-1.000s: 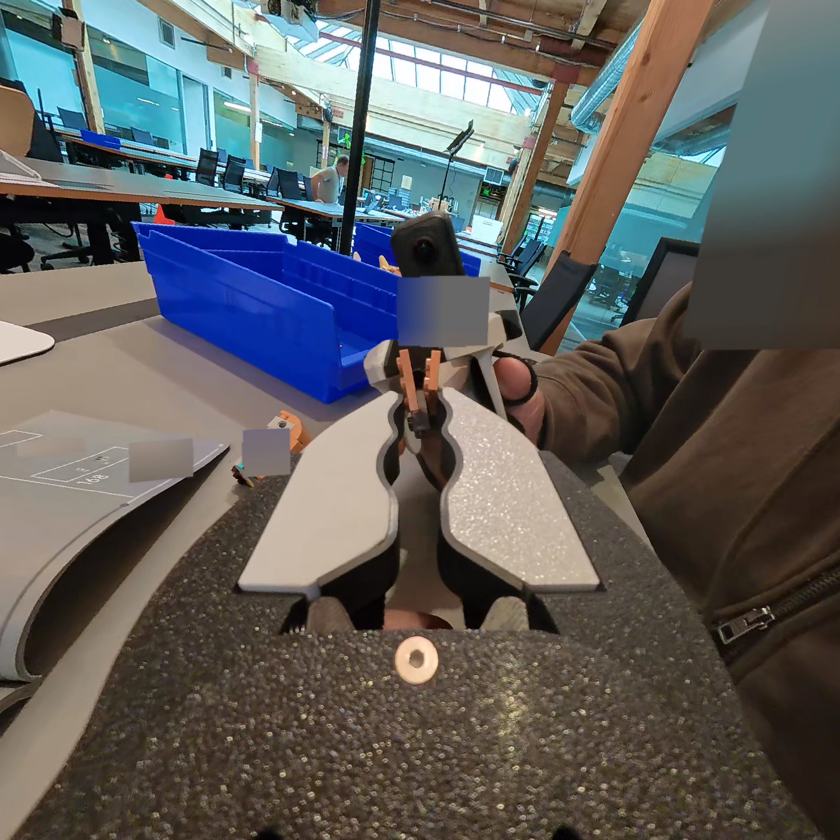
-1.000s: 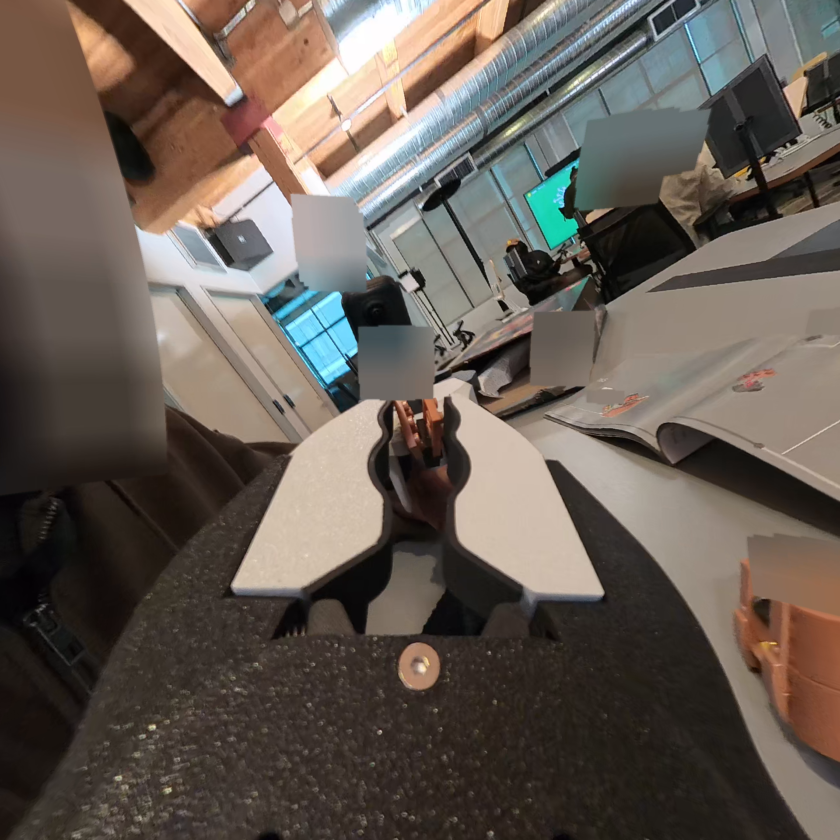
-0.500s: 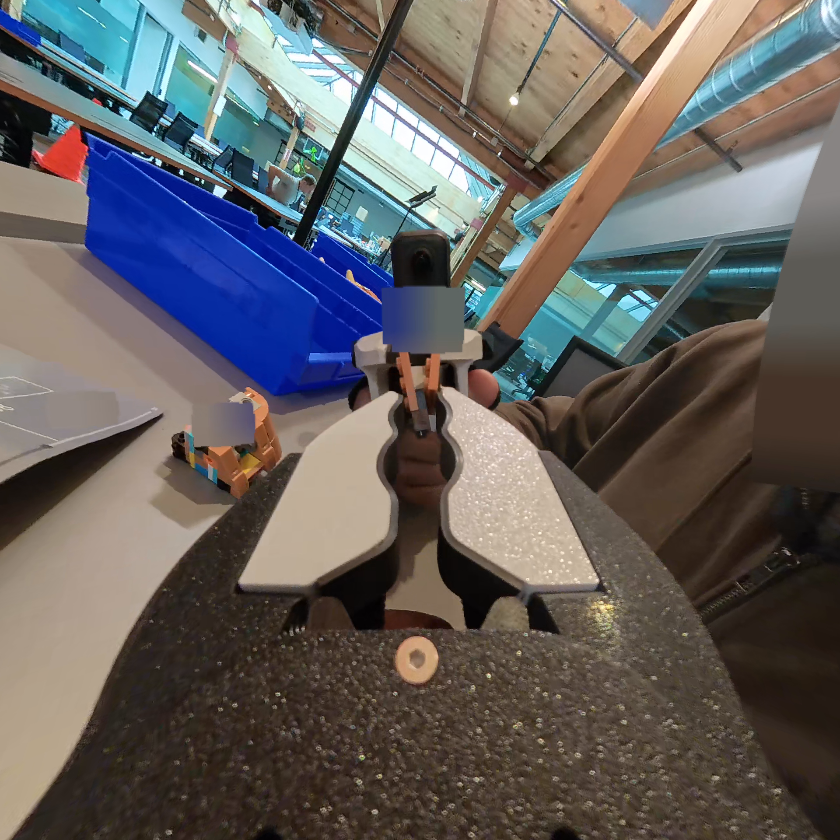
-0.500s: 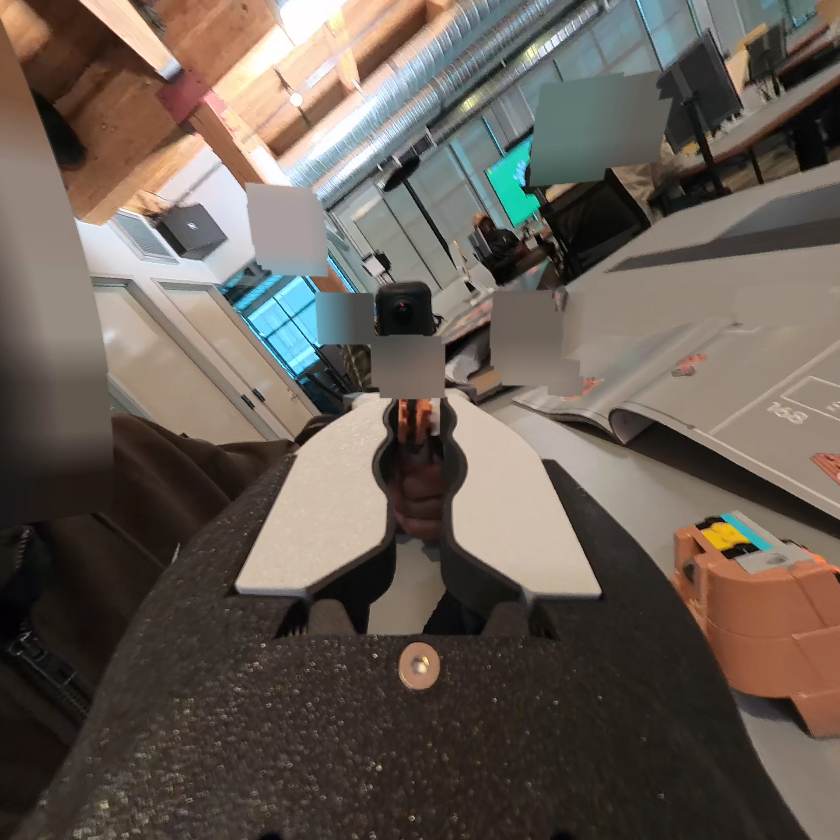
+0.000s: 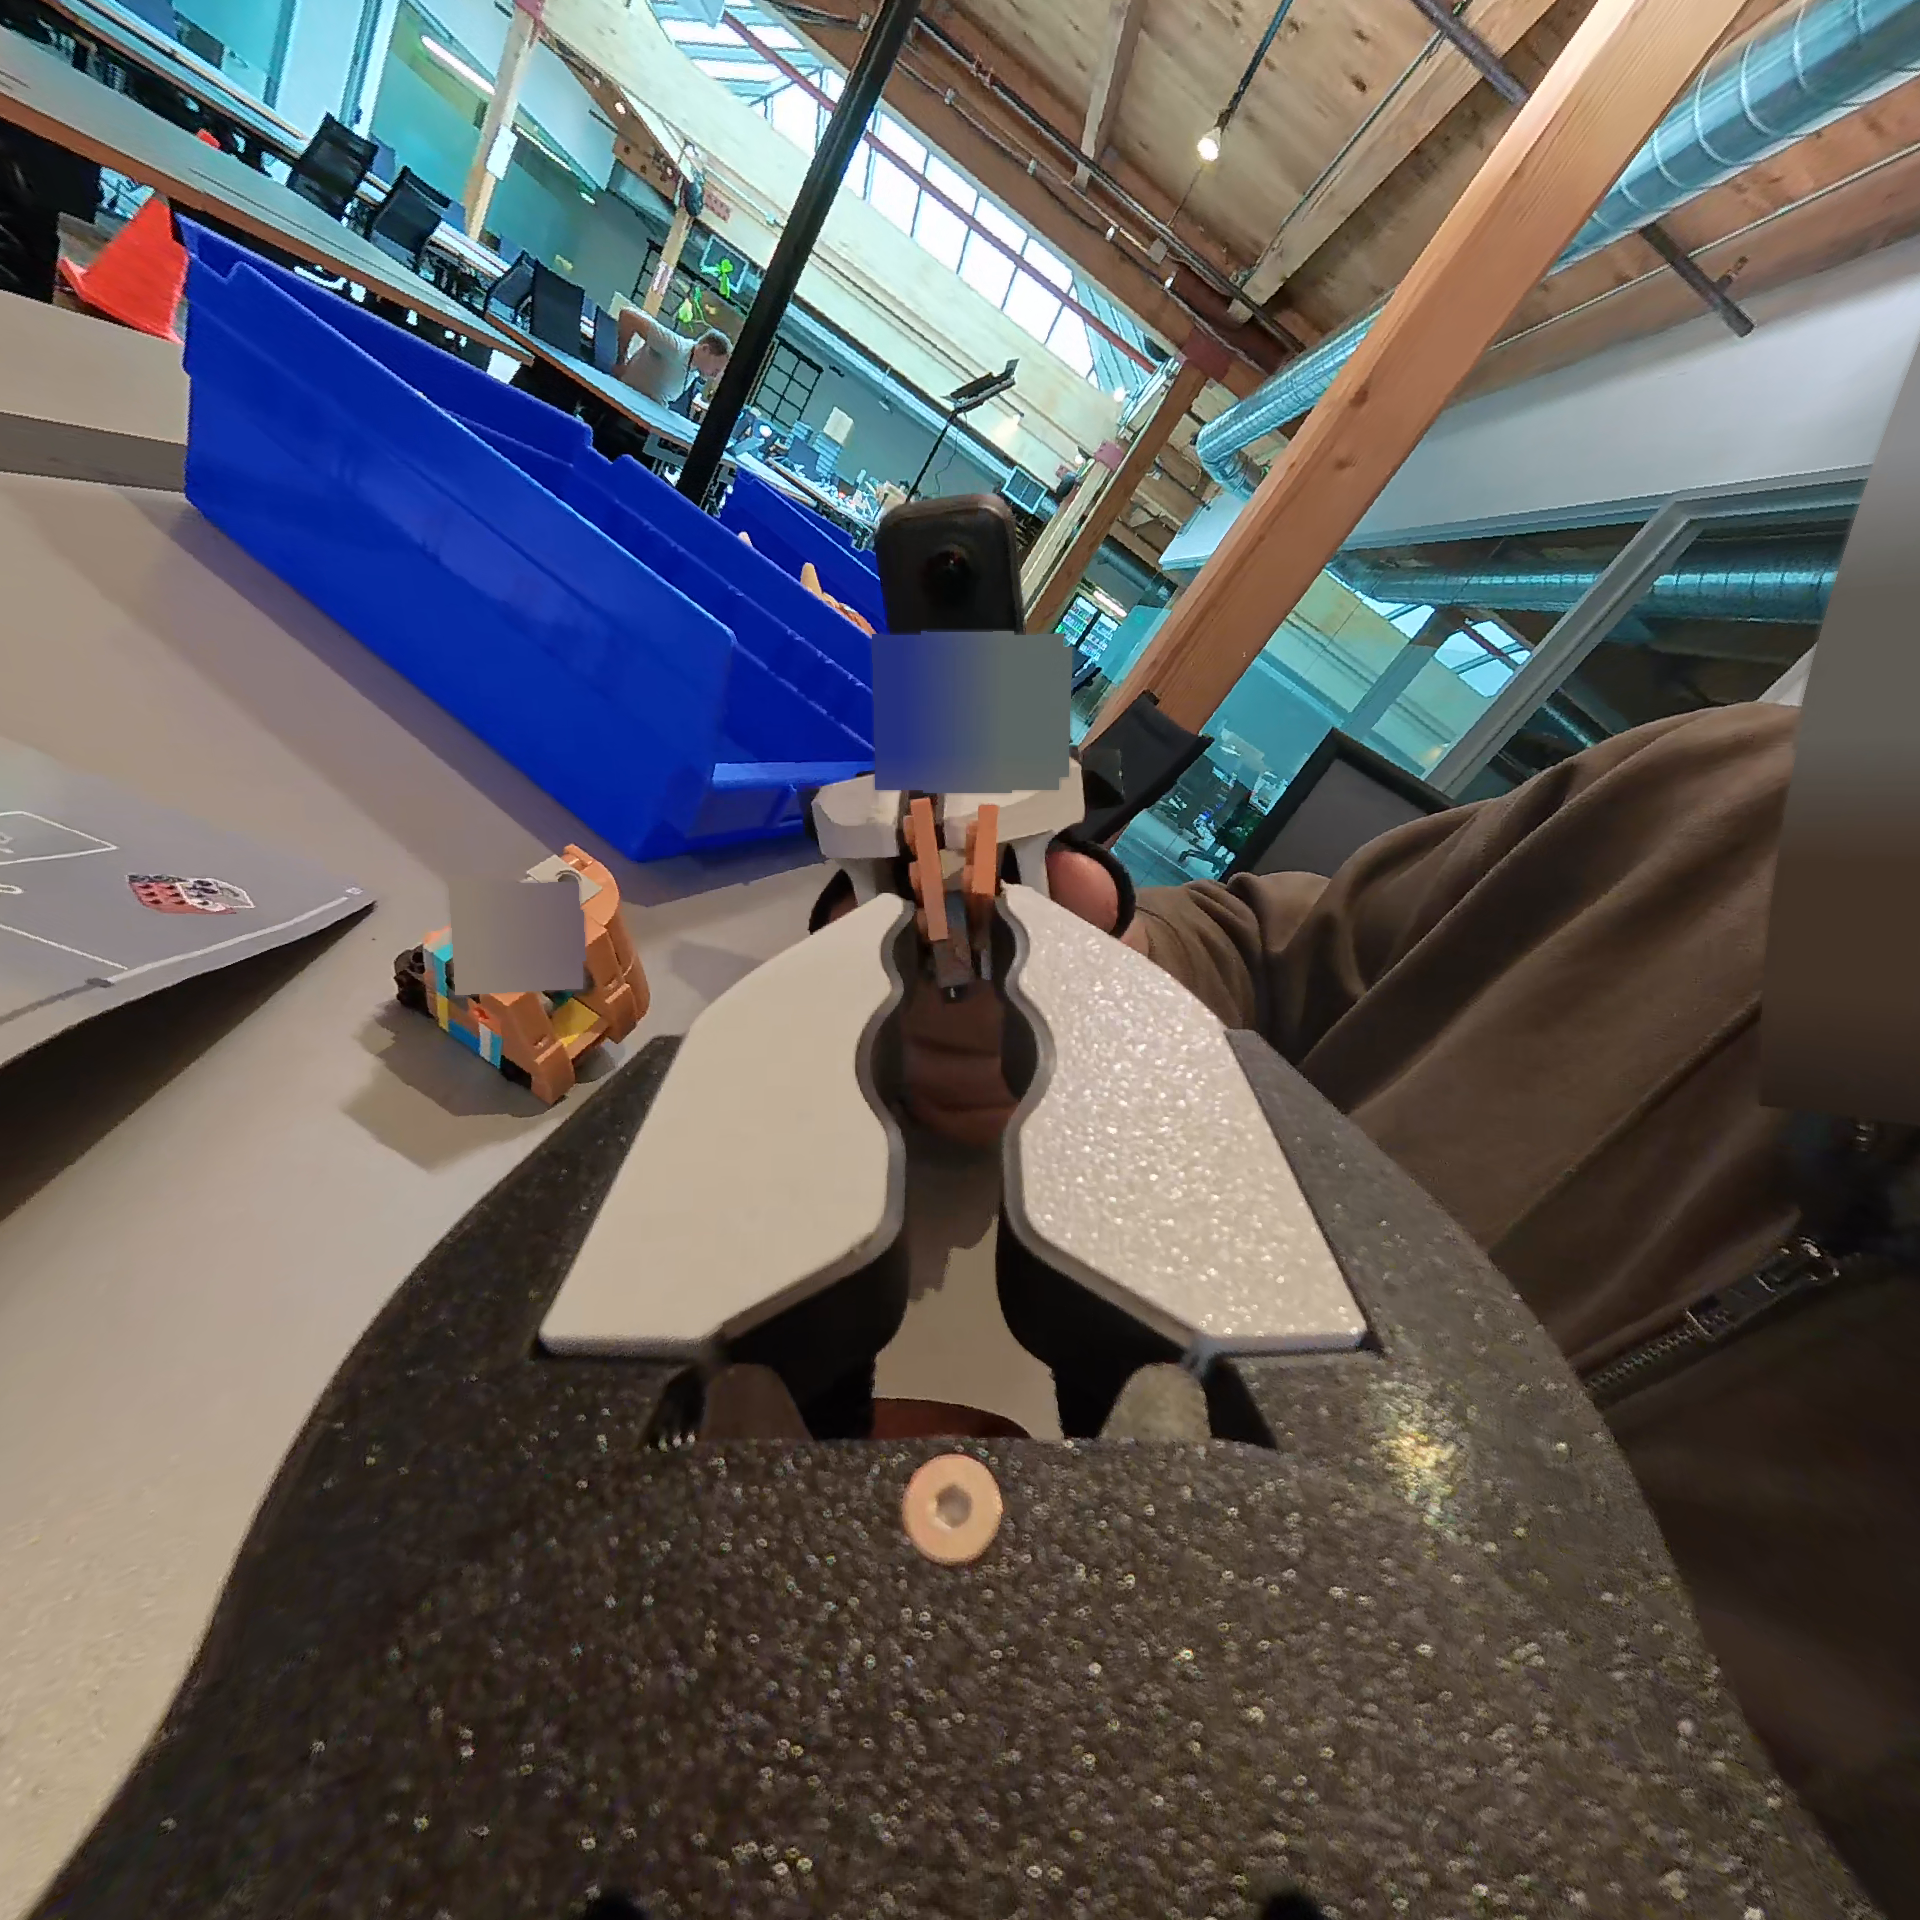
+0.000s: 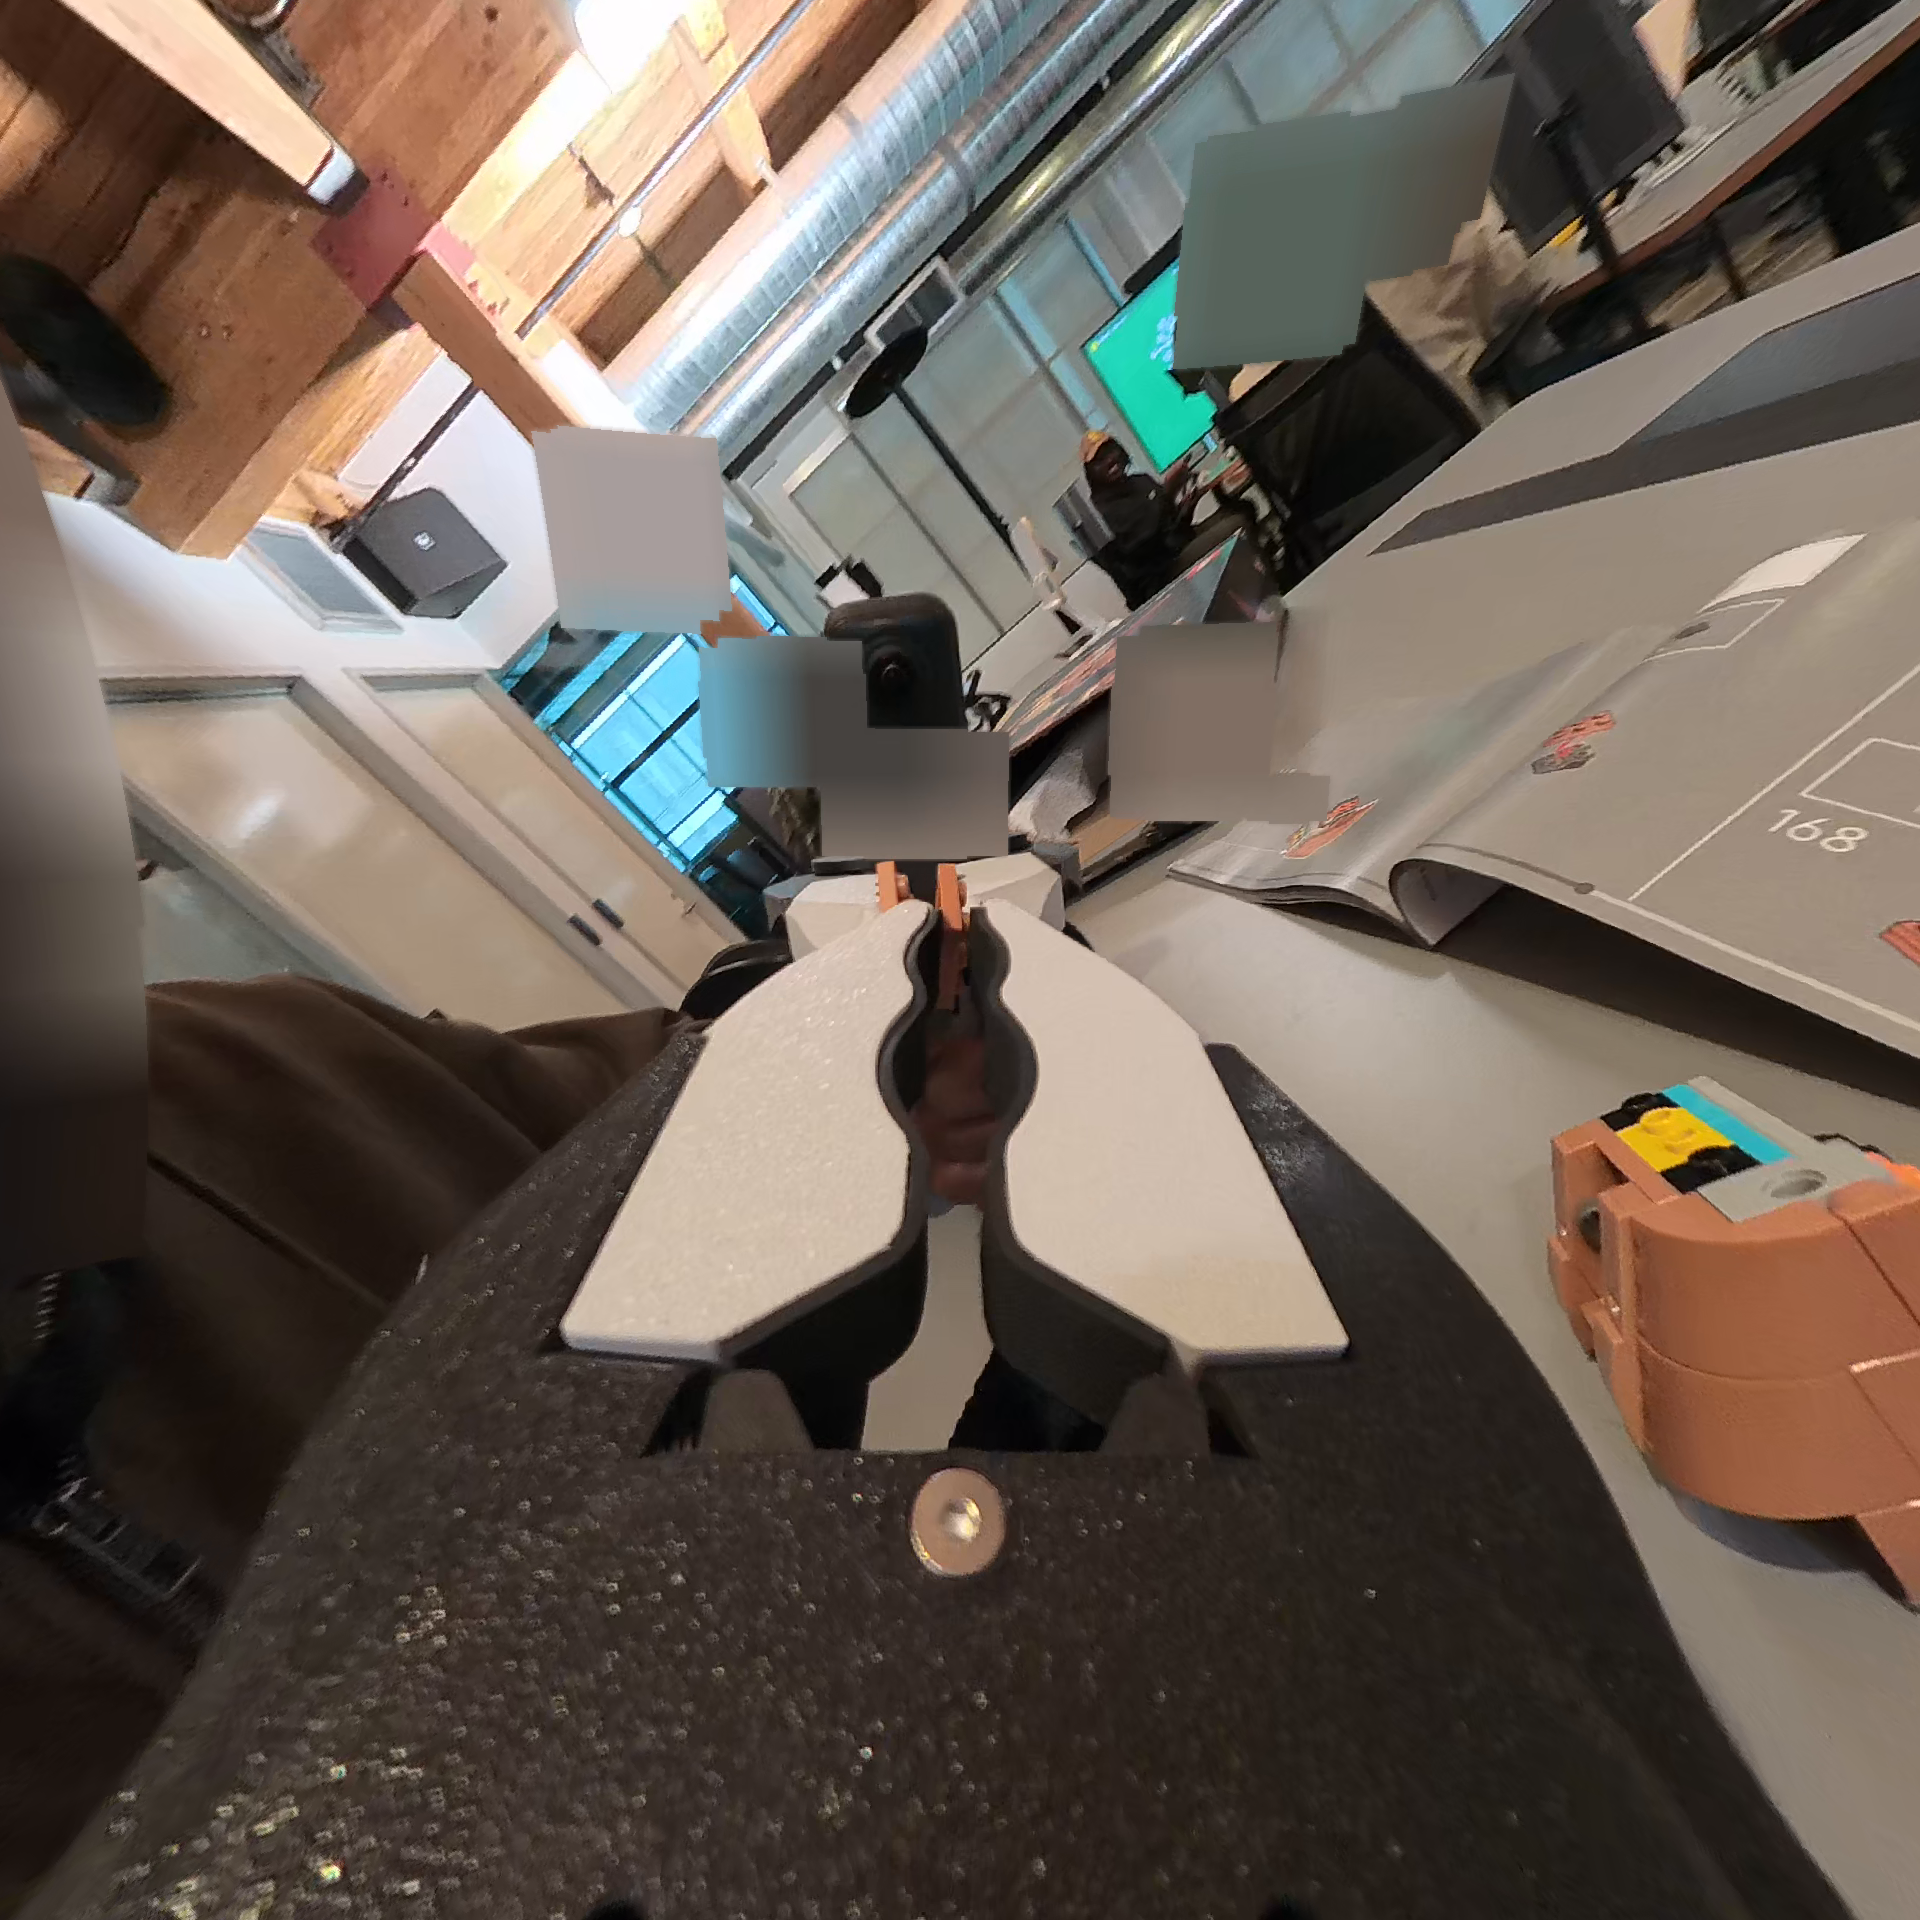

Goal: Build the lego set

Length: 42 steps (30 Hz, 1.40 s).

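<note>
Lego model (image 5: pixel 566 1039), partly built of orange-brown curved bricks with yellow, light-blue and black bricks inside, was seen standing on the grey table (image 5: pixel 208 1299), apart from both tongs. In the left wrist view it lay to the left of the fingers, near the corner of the open instruction booklet (image 5: pixel 156 904). In the right wrist view the same model (image 6: pixel 1766 1351) was found at the right edge, with the booklet (image 6: pixel 1662 831) spread behind it.

The left tongs (image 5: pixel 951 925) were held above the table with the tips drawn close together and pinched on a small orange-and-black piece (image 5: pixel 940 935). The right tongs (image 6: pixel 948 925) were likewise nearly together at the tips, with an orange piece (image 6: pixel 948 940) clamped between them. The two tongs were pointed at each other, tip to tip. Whether both were closed on one and the same small assembly could not be told.

In each view the opposite tool was seen head-on just beyond the tips, with a black camera mounted on top of it. A thumb (image 5: pixel 1086 883) was visible at the side of the far tool in the left wrist view.

A brown jacket sleeve (image 5: pixel 1507 987) reached in from the right of that view and from the left of the other (image 6: pixel 364 1122). A blue plastic bin (image 5: pixel 468 582) stood on the table behind the model.
</note>
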Available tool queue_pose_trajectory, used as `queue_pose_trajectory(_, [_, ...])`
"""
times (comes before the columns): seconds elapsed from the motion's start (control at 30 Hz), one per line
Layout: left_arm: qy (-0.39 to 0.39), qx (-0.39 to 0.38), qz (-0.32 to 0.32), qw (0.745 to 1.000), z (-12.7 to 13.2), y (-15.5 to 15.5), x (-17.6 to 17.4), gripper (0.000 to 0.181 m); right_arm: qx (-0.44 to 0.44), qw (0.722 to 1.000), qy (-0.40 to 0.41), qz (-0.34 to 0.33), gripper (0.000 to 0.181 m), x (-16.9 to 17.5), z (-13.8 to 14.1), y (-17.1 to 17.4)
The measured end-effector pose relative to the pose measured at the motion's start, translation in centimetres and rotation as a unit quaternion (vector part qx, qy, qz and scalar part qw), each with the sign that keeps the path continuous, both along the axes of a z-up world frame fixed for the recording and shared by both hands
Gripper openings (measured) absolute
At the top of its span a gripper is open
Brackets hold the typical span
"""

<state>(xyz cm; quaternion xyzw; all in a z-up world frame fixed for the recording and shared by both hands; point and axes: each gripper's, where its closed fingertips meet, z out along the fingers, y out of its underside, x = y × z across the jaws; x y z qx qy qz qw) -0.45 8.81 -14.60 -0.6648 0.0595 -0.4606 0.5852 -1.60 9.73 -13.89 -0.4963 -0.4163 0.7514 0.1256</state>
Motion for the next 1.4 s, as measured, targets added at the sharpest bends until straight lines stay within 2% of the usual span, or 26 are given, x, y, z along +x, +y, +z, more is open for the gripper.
queue_pose_trajectory(0.27, [-0.013, -0.018, 0.000, 1.000, -0.2, 0.2, 0.1, 0.015, 0.014, 0.999, 0.020, -0.035, 0.005, 0.0, 0.0, 0.1])
queue_pose_trajectory(0.67, [-0.050, -0.026, -0.023, 0.998, -0.2, 0.0, 0.6, 0.014, 0.001, 0.999, 0.032, -0.043, 0.005, 0.1, 0.0, -0.1])
queue_pose_trajectory(0.97, [-0.004, -0.003, -0.008, 1.000, -0.1, -0.1, 0.4, 0.013, 0.007, 0.999, 0.035, -0.033, 0.006, 0.2, 0.1, -0.2])
queue_pose_trajectory(1.4, [0.005, 0.039, 0.012, 0.999, 0.9, -0.3, -0.4, 0.013, 0.022, 0.998, 0.047, -0.017, 0.012, 0.5, 0.7, -0.4])
